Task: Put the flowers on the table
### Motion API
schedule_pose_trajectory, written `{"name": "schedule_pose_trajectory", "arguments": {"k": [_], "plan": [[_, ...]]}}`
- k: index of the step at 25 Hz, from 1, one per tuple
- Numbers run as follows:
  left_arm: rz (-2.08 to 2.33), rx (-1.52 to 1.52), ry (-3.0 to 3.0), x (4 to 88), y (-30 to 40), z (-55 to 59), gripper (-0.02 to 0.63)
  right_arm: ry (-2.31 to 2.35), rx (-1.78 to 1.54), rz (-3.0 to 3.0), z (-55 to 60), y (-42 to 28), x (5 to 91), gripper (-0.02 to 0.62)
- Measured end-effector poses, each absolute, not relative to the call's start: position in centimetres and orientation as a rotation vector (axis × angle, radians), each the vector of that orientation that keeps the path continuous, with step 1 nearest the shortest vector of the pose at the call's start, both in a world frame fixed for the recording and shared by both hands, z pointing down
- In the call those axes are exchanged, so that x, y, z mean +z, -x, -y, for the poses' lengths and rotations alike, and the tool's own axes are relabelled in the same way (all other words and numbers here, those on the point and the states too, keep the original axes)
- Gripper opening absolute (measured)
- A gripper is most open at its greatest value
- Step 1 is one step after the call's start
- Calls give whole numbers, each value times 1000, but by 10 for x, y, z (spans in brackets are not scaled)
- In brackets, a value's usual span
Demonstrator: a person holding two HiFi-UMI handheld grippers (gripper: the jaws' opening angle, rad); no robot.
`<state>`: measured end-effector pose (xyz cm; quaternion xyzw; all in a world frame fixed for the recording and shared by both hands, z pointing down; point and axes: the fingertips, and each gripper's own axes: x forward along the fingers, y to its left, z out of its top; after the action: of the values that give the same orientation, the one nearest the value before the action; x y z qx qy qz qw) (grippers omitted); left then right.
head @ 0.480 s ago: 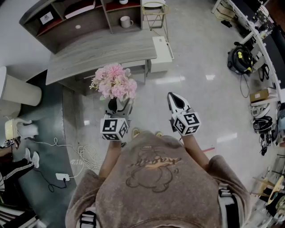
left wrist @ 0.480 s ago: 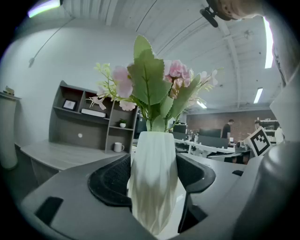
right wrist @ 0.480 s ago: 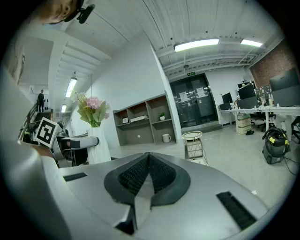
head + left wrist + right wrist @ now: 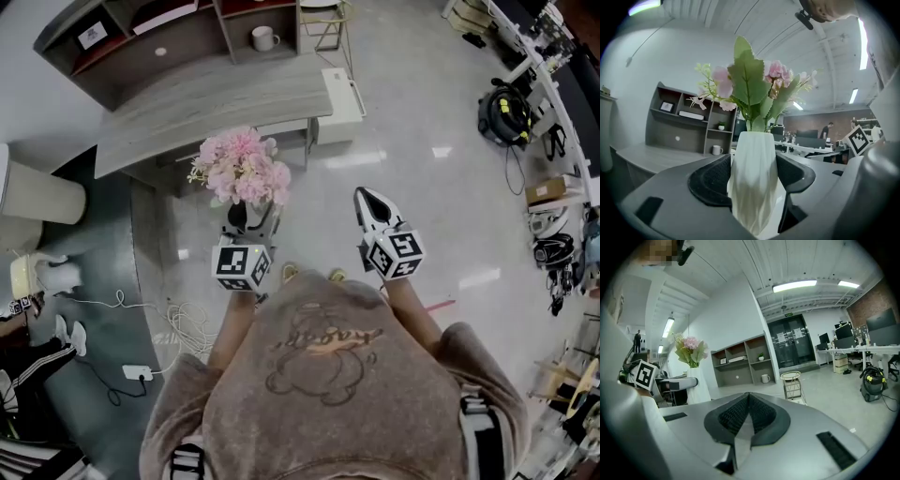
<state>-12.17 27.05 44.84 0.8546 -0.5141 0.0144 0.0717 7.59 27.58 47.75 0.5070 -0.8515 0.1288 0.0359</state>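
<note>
A white ribbed vase [image 4: 753, 176] with pink flowers [image 4: 241, 167] and green leaves stands upright between the pads of my left gripper [image 4: 752, 180], which is shut on it. In the head view the left gripper [image 4: 249, 223] carries the bouquet in the air over the floor, just short of the grey wooden table [image 4: 187, 108]. My right gripper [image 4: 367, 202] is beside it on the right, shut and empty; its pads meet in the right gripper view [image 4: 746, 416]. The flowers [image 4: 690, 350] also show at that view's left.
Behind the table stands a grey shelf unit [image 4: 141, 42] with a white mug [image 4: 262, 38]. A wire stool [image 4: 326, 23] and a white box [image 4: 339, 98] sit at the table's right end. Cables [image 4: 183, 328] lie on the floor at left; a vacuum [image 4: 506, 112] at far right.
The table and shelf sit slightly higher in the head view than before. Both grippers keep their places and grips.
</note>
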Motion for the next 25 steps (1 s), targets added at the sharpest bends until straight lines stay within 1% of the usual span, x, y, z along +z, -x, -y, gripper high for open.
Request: {"name": "schedule_pose_trajectory", "arguments": {"k": [15,25], "plan": [[1431,61,-2672,456,161,-236,311,-1671,407,2546,-258,-37,493,-2],[1421,92,-2679,470,150,-184,310,-1651,402,2556,-206,-40,500,-2]]}}
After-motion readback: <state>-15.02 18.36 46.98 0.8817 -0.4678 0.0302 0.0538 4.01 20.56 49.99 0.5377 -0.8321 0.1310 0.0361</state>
